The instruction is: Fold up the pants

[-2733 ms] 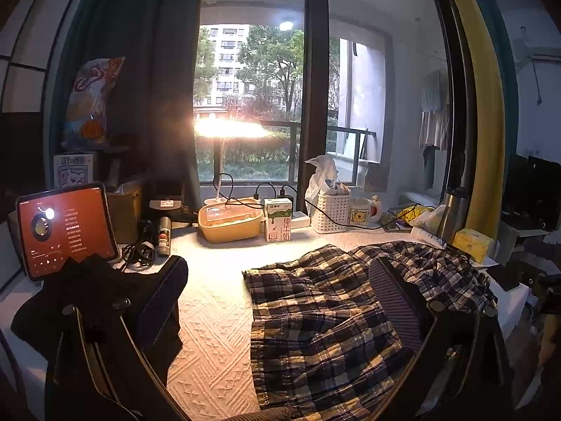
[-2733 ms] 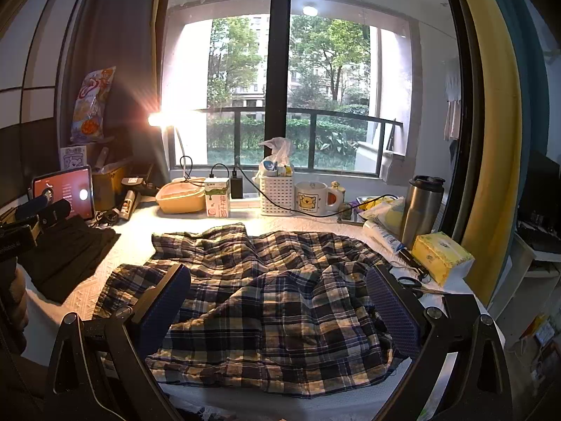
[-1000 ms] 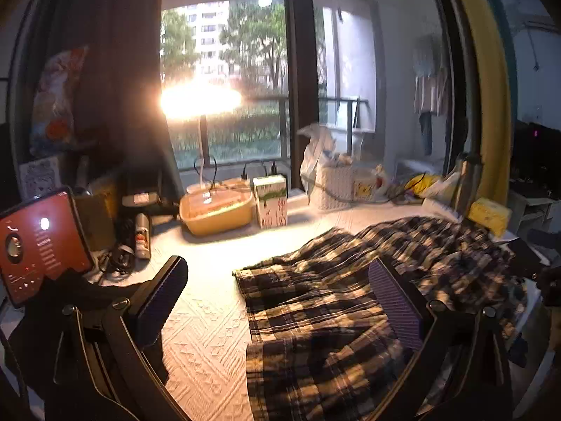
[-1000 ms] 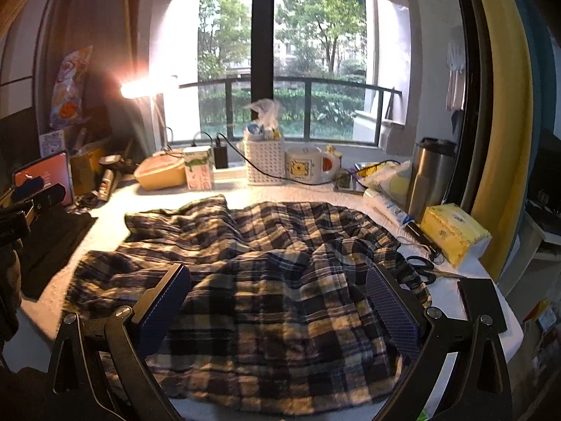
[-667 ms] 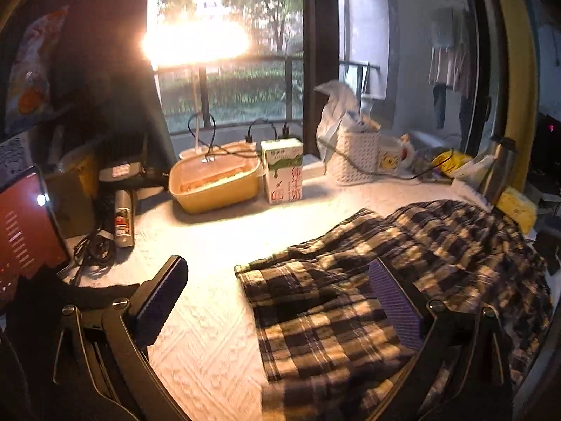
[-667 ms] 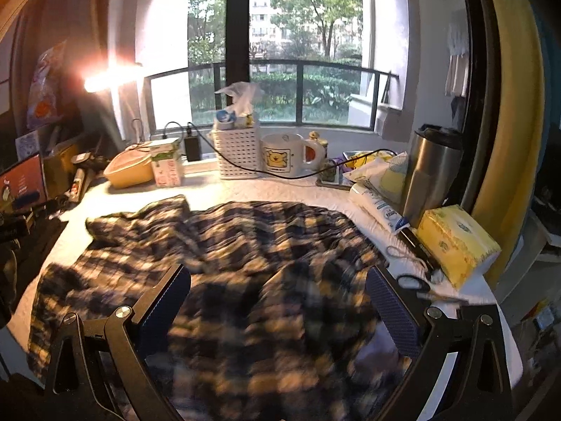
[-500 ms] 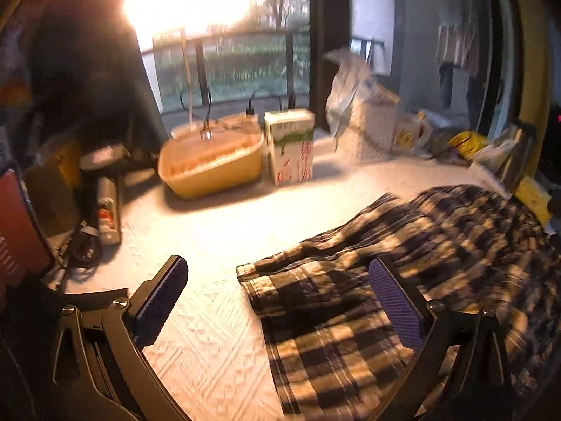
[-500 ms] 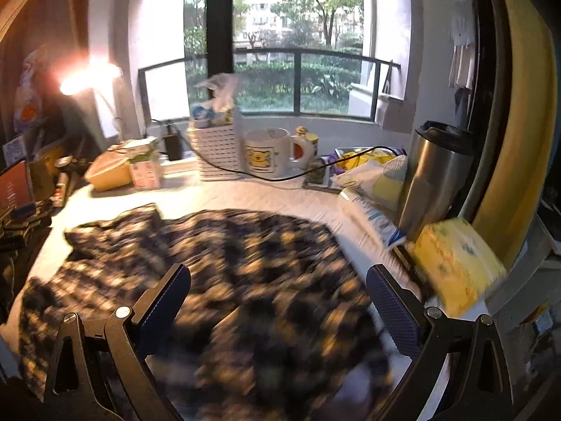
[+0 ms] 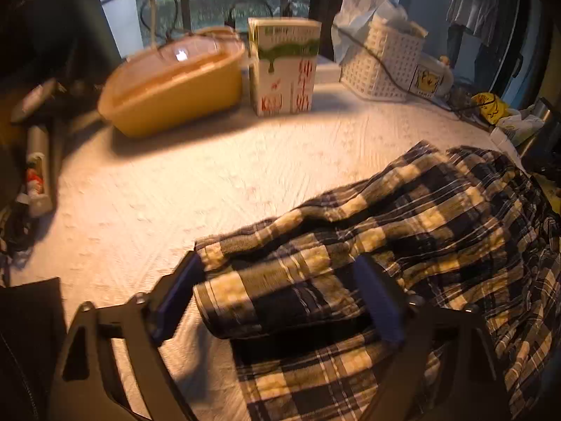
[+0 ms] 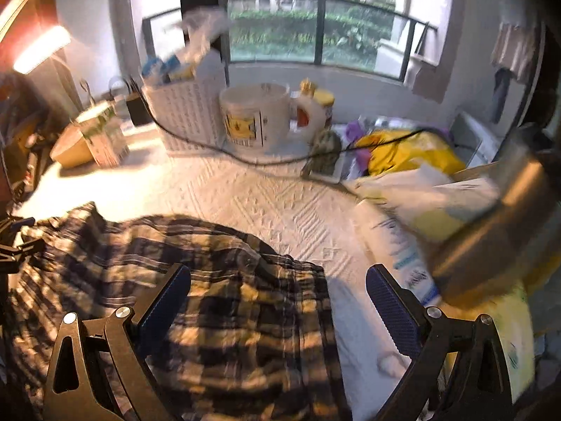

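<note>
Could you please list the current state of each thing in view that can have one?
Plaid pants: crumpled, unfolded on the white mat.
Left tool: open, straddling a pant-leg end.
Right tool: open, over the pants' edge.
Yellow container: lidded.
Milk carton: upright.
Mug: upright.
</note>
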Motion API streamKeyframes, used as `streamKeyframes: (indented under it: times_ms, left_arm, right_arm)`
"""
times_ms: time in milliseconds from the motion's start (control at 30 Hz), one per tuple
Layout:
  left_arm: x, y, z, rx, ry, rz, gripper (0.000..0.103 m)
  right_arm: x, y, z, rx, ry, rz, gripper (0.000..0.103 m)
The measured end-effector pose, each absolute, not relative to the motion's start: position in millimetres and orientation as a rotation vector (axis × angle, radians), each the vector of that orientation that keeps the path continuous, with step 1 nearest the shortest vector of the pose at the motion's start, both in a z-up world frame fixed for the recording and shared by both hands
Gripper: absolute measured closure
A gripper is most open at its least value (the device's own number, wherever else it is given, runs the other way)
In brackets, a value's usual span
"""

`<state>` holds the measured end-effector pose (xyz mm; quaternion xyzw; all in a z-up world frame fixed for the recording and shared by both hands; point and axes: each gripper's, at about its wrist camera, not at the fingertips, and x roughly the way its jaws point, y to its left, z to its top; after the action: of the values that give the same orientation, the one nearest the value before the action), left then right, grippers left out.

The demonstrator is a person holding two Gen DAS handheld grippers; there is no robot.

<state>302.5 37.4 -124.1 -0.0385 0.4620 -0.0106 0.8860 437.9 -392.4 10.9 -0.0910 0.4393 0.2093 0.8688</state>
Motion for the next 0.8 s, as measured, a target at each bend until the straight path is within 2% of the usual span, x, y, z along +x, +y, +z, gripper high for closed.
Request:
streamKeyframes:
  times_ms: [33, 133, 200, 300, 367, 400, 467, 500, 567, 600, 667, 800]
  left_arm:
    - [303.7, 37.9, -125.7, -0.084, 0.968, -0.023, 0.028]
    - [302.4, 36.1, -125.9, -0.075, 0.960, -0.018, 0.029]
    - [302.2, 36.0, -125.8, -0.067, 0.956, -0.013, 0.034]
    - [302.1, 37.1, -125.1, -0.047, 0.947, 0.002, 0.050]
    - [301.9, 39.6, -124.1, -0.050, 0.940, -0.006, 0.074]
    - [301.8, 40.4, -124.3, -0.061, 0.944, -0.018, 0.076]
    - [301.2, 40.4, -124.0, -0.070, 0.940, -0.030, 0.087]
    - [300.6, 40.4, -123.6, -0.079, 0.938, -0.042, 0.090]
    - [299.1, 40.3, -121.5, -0.090, 0.931, -0.052, 0.095]
    - [297.9, 41.6, -118.6, -0.092, 0.920, -0.058, 0.096]
    - [294.5, 45.6, -111.8, -0.097, 0.897, -0.054, 0.097]
    - [291.4, 64.1, -87.4, -0.093, 0.827, -0.033, 0.097]
  right_arm:
    - [443.2, -389.6, 4.8, -0.197, 0.939, 0.441, 0.003]
    - [455.7, -381.2, -12.0, -0.204, 0.992, 0.456, 0.007]
    - [461.3, -377.5, -21.1, -0.194, 1.017, 0.463, 0.007]
    - [466.6, -371.3, -31.6, -0.198, 1.043, 0.466, 0.019]
    - [469.5, -366.9, -36.2, -0.209, 1.059, 0.476, 0.026]
    - [468.1, -365.5, -36.9, -0.215, 1.058, 0.478, 0.028]
    - [464.5, -363.5, -37.4, -0.220, 1.050, 0.497, 0.043]
    - [464.0, -362.8, -37.9, -0.226, 1.050, 0.498, 0.046]
    - [461.4, -361.5, -37.5, -0.230, 1.048, 0.509, 0.068]
    - [459.3, -359.8, -36.7, -0.228, 1.052, 0.530, 0.074]
    - [452.9, -351.3, -34.5, -0.254, 1.031, 0.524, 0.079]
    - [437.4, -339.8, -10.7, -0.284, 0.934, 0.509, 0.081]
